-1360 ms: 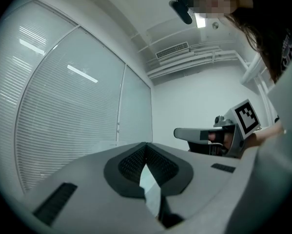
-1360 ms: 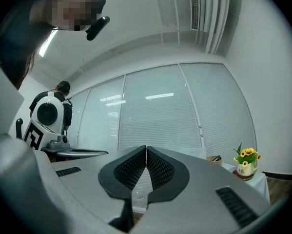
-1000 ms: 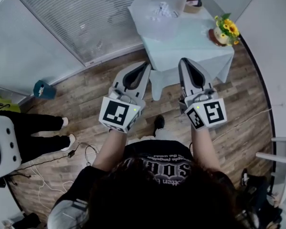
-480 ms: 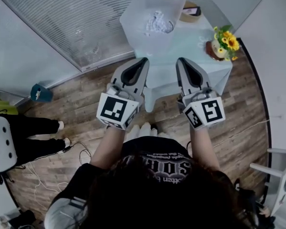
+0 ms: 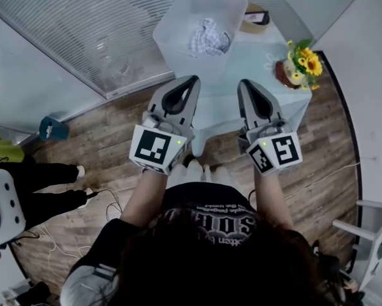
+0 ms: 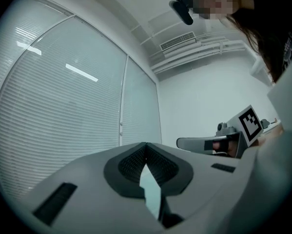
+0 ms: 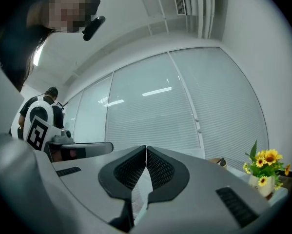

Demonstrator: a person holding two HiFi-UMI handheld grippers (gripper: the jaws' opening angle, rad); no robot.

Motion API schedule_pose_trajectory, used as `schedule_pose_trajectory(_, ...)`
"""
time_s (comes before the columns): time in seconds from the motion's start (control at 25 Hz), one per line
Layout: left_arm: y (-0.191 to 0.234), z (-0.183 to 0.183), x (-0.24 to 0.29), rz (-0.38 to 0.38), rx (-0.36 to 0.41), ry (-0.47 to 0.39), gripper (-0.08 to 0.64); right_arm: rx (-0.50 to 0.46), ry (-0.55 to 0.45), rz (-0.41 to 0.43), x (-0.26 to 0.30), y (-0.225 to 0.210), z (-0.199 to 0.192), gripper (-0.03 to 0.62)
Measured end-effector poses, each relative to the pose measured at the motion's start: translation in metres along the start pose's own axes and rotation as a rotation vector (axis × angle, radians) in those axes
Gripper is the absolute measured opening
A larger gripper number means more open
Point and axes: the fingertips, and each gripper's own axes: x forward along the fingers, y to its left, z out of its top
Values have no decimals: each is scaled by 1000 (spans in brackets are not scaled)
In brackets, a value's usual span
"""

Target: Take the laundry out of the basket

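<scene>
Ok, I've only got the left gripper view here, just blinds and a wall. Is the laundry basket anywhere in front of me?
Observer: Yes. The head view shows a translucent basket standing on a pale table ahead of the person.
Operator: Anything inside it?
Observer: A crumpled pale cloth lies at the bottom.
Operator: And the other one, open or shut?
Observer: In its own view the right hand-held gripper is shut, its tips together, with nothing between the jaws.
</scene>
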Motion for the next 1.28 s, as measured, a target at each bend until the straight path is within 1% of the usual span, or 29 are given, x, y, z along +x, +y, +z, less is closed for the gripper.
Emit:
schedule_pose_trajectory(0.2,22,0,26,-32,-13,-10,2,-21,9,-50,22,-23,-4,29)
schedule_pose_trajectory(0.52,59,6,84,-108,0,-27,2,-52,5,-105,73,-60,-1,28)
schedule_pose_trajectory(0.8,91,5,117,-139,8,-29,2,-62,1,-142,113,-81,-2,28)
schedule_pose_trajectory(1.0,104,2,130,-152,6,-27,2,-66,-3,-155,131,-89,-1,28)
schedule_pose_trajectory(1.28,108,6,145,-167,23,-31,2,-75,-7,-164,139,-97,2,28)
